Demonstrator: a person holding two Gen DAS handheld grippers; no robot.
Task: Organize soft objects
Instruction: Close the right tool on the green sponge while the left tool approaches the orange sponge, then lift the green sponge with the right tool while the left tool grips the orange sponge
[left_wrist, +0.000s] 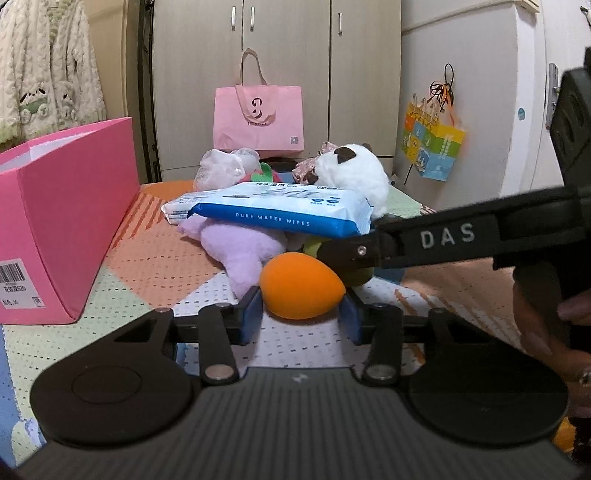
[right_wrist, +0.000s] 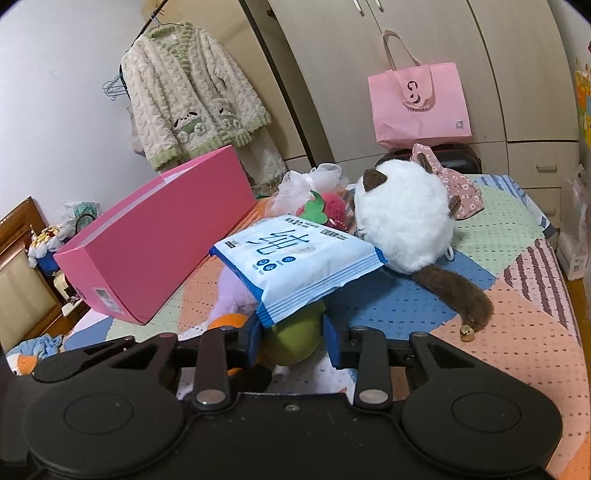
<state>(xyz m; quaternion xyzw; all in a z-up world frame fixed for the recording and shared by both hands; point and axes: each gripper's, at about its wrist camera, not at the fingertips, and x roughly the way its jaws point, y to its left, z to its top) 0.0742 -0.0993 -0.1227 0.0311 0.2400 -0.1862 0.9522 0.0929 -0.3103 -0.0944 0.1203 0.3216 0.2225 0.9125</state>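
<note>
An orange egg-shaped sponge (left_wrist: 301, 286) lies on the patchwork mat between the blue pads of my left gripper (left_wrist: 300, 315), whose pads touch its sides. A green egg-shaped sponge (right_wrist: 295, 338) sits between the pads of my right gripper (right_wrist: 291, 341), which closes on it under the edge of a blue pack of wet wipes (right_wrist: 295, 264). The wipes (left_wrist: 269, 212) rest on a lilac plush (left_wrist: 240, 254). A white plush with brown ears (right_wrist: 402, 221) lies behind. The right gripper's arm (left_wrist: 443, 236) crosses the left wrist view.
An open pink box (left_wrist: 70, 221) stands on the mat at the left (right_wrist: 155, 240). A mesh bath puff (left_wrist: 225, 166), a red plush and a floral pouch (right_wrist: 458, 188) lie at the back. A pink tote bag (left_wrist: 258, 114) stands against the wardrobe.
</note>
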